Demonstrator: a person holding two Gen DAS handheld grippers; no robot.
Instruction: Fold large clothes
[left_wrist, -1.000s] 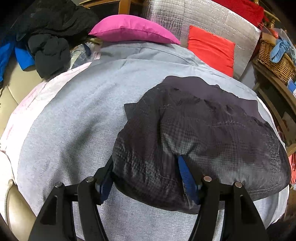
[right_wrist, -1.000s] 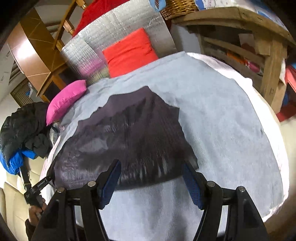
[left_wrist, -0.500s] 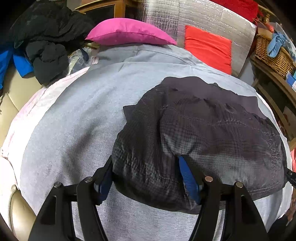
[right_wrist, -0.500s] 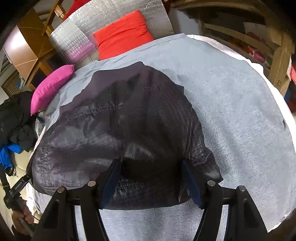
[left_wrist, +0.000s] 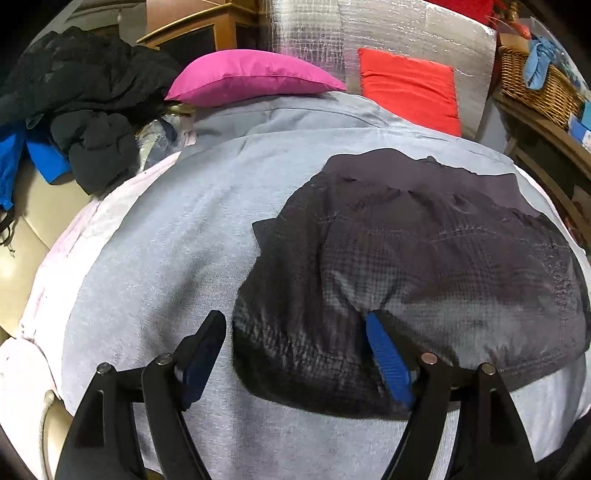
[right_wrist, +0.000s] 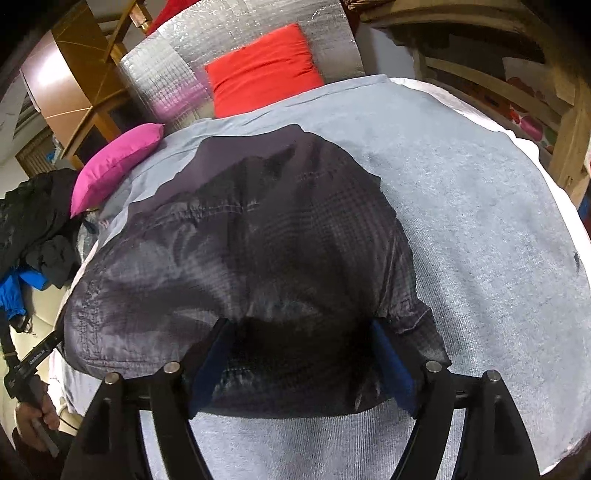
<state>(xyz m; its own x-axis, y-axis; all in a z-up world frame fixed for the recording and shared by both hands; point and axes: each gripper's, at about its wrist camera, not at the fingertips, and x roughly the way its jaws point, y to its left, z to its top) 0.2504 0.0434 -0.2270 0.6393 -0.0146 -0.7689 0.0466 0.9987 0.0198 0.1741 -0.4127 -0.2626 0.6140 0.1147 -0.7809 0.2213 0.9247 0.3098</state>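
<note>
L gripper (left_wrist: 295, 354) jaws just widened off dark jacket (left_wrist: 424, 258), R gripper (right_wrist: 299, 354) too, now lower

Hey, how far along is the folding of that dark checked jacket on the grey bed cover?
Done: the dark checked jacket lies doubled over on the grey bed cover. In hand: both tongs, left and right, have just been opening astride its near edge, pads apparently clear. Left: further folds, plus the black clothes pile beside the bed.

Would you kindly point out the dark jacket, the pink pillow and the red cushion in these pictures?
dark jacket (left_wrist: 424, 266), left wrist view, on the middle of its checked top layer.
pink pillow (left_wrist: 251, 75), left wrist view, on its upper face.
red cushion (right_wrist: 264, 68), right wrist view, on the centre of its front.
</note>
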